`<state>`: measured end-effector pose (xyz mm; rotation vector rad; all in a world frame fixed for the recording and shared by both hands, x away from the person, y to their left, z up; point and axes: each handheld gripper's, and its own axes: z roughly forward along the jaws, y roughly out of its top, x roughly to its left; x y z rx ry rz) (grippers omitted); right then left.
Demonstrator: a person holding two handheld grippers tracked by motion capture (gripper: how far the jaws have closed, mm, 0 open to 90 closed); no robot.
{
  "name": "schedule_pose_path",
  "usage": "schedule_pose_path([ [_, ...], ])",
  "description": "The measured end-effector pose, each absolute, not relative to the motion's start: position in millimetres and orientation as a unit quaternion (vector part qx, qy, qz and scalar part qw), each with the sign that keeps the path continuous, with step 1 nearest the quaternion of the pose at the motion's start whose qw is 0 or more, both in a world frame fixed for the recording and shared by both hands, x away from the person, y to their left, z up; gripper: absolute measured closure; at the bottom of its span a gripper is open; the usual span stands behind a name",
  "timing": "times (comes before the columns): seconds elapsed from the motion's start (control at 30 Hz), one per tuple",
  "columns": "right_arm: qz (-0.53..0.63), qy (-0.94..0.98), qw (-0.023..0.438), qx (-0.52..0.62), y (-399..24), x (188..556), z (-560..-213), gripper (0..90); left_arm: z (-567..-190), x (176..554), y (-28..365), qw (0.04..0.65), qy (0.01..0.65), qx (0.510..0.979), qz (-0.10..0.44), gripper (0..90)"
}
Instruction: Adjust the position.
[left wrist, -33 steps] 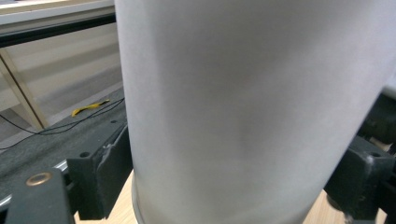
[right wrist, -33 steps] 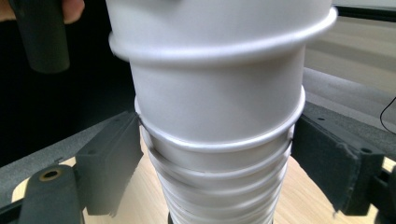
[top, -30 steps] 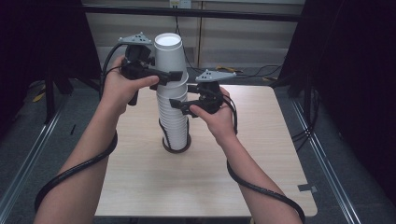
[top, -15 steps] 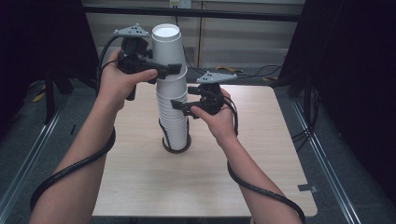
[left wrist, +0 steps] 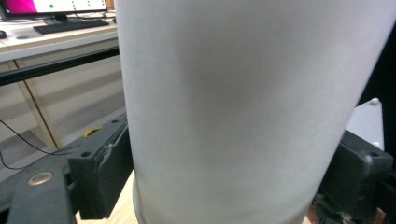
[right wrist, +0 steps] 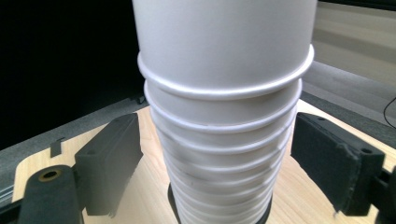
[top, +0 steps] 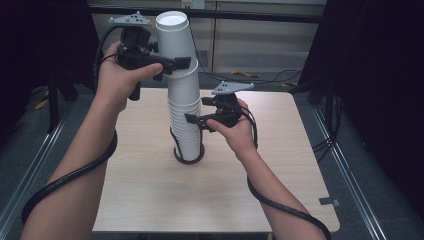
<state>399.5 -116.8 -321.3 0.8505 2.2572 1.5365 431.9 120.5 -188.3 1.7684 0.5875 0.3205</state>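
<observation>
A person at a pale wooden table (top: 150, 200) works a tall stack of white paper cups (top: 186, 125), nested upside down, that stands on a dark round base (top: 189, 156) at the centre of the high view. The left gripper (top: 184, 62), at the upper left of the frame, is clamped across the topmost white paper cup (top: 174, 35), its black pads pressing both sides of the cup wall in the left gripper view; its jaws have just been closing, with that cup between them. The cup's rim sits above the next cup's rim, its lower part still sleeved over the stack. The right gripper (top: 191, 120), right of centre, straddles the middle of the stack; in the right gripper view its pads stand apart from the rims on both sides, released, the jaws having just been opening around the cups.
</observation>
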Motion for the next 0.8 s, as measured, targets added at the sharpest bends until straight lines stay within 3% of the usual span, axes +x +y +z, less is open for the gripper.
schedule_pose_path([
  [0.8,0.531,0.781,0.137,0.298,-128,398,-327,15.5,-167,424,145,0.608,0.261,0.734,0.154,17.2],
])
